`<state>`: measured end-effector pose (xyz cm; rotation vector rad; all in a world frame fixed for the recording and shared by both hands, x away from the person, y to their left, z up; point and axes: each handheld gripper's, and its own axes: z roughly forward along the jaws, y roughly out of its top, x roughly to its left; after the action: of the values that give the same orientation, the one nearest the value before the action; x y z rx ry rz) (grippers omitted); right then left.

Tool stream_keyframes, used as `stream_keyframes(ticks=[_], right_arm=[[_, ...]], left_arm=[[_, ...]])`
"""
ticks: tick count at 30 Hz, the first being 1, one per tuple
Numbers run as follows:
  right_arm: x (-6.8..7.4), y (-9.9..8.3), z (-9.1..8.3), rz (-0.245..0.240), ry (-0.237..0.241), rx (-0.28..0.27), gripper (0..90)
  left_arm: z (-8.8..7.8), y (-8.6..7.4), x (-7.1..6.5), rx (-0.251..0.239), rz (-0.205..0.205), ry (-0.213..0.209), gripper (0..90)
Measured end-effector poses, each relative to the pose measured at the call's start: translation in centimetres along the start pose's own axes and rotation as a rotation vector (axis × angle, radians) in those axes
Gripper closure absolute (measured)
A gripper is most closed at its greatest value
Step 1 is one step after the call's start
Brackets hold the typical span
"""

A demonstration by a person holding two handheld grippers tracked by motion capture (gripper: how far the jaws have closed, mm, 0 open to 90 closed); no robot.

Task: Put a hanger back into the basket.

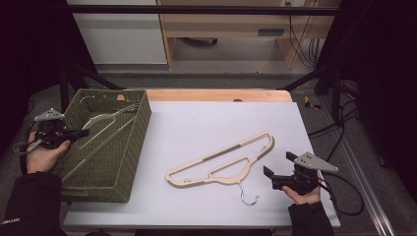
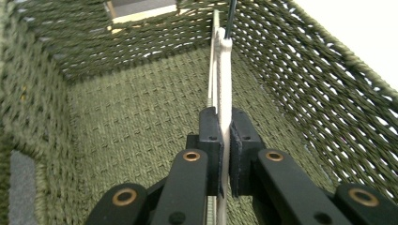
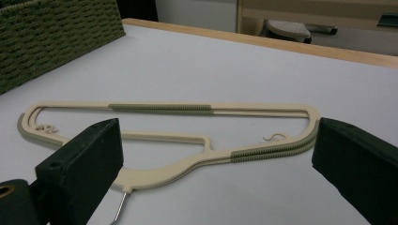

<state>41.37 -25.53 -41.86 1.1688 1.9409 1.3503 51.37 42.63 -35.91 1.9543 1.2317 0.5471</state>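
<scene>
From the high view, the left gripper (image 1: 74, 133) reaches over the near wall of the olive-green woven basket (image 1: 133, 147) with a cream plastic hanger (image 1: 105, 120) in its grip, the hanger slanting down inside — held by its thin edge, I judge, so it can slip in between the walls. The right gripper (image 1: 269, 176) rests on the white bench (image 1: 206, 123), aimed at a second cream plastic hanger with a metal hook (image 1: 221, 160) lying flat just ahead of its fingers.

In the left gripper view the fingers (image 2: 209, 140) are clenched on the cream hanger's (image 2: 224, 84) narrow edge, which runs on ahead of them above the basket's floor (image 2: 131, 122).

In the right gripper view the fingers (image 3: 82, 161) stand spread wide and released, touching nothing — the second hanger (image 3: 169, 136) lies between and beyond them, probably next to be picked.
</scene>
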Motion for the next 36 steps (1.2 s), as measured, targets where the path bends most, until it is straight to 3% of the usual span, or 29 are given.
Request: stream_keyframes(ticks=[10,13,19,22,28,31,36], right_arm=[[0.0,0.0,0.0,0.000,0.002,0.001,2.7],[0.0,0.0,0.1,0.002,-0.001,0.002,2.8],[0.0,0.0,0.1,-0.001,0.003,0.006,2.8],[0.0,0.0,0.1,0.004,0.002,0.004,2.8],[0.0,0.0,0.1,-0.001,0.006,0.006,2.8],[0.0,0.0,0.2,-0.004,0.007,0.005,2.8],[0.0,0.0,0.1,-0.004,0.006,0.007,2.8]], left_arm=[[0.1,-0.2,1.2,0.038,-0.067,0.135,81.8],[0.2,-0.4,1.8,0.080,-0.084,0.185,80.2],[0.8,-0.6,2.4,0.120,-0.138,0.229,78.5],[1.2,-0.8,2.9,0.172,-0.168,0.274,76.9],[1.6,-1.9,3.7,0.210,-0.233,0.276,77.1],[1.9,-2.3,3.8,0.239,-0.235,0.285,76.7],[1.7,-2.6,3.9,0.233,-0.238,0.281,77.0]])
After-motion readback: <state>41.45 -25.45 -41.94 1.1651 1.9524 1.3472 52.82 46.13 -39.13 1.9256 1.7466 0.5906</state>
